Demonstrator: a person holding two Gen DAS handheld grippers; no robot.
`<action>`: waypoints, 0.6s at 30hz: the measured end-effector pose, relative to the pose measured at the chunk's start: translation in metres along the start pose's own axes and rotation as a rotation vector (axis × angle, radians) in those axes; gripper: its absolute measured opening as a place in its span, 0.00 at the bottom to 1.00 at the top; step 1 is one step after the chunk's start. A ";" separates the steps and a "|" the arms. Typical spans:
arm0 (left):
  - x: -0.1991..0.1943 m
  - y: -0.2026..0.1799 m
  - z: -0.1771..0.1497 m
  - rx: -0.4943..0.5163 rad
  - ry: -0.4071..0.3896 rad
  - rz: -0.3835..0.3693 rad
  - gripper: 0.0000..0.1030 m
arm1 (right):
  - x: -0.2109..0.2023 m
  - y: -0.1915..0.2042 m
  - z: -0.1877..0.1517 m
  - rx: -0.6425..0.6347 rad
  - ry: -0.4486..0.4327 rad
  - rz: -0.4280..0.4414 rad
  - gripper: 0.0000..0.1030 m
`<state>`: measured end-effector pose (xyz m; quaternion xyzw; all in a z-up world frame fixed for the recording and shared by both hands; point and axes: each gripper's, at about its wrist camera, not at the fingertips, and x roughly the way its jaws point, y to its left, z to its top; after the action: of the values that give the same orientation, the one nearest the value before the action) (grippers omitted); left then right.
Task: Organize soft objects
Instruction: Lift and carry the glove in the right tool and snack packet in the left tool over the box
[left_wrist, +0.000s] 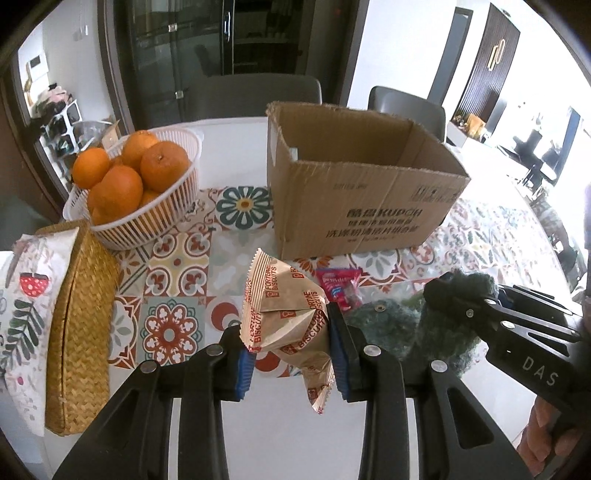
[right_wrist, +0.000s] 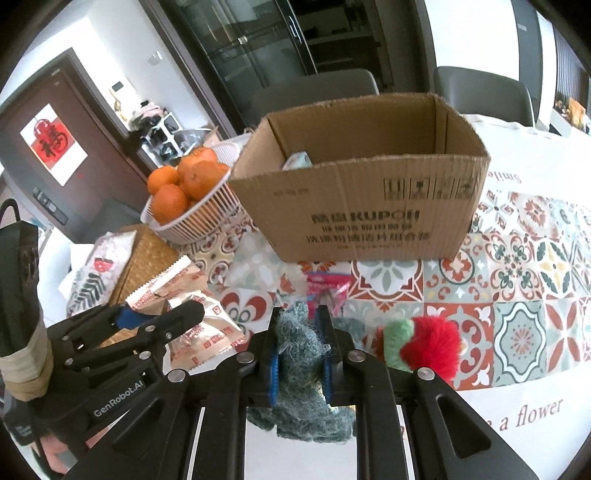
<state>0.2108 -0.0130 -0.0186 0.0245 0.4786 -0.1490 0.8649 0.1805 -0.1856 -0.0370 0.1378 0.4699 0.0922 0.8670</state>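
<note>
Tile-patterned tablecloth (left_wrist: 173, 273), dark glass cabinet (left_wrist: 207, 44)

1. The left gripper (left_wrist: 291, 354) points steeply down, its blue pads pinched on a biscuit packet (left_wrist: 288, 317).
2. The right gripper (right_wrist: 300, 354) also points down, clamped tight on a green knitted toy (right_wrist: 299, 347).
</note>
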 end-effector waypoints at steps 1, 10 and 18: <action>-0.003 -0.001 0.001 0.001 -0.007 -0.001 0.34 | -0.002 0.001 0.001 -0.002 -0.005 0.002 0.17; -0.026 -0.010 0.009 0.031 -0.057 0.001 0.33 | -0.025 0.007 0.008 -0.006 -0.061 0.020 0.17; -0.048 -0.021 0.022 0.060 -0.105 -0.008 0.33 | -0.049 0.012 0.019 -0.031 -0.110 0.019 0.17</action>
<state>0.1992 -0.0254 0.0359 0.0408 0.4280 -0.1681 0.8871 0.1694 -0.1912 0.0157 0.1338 0.4188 0.1002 0.8925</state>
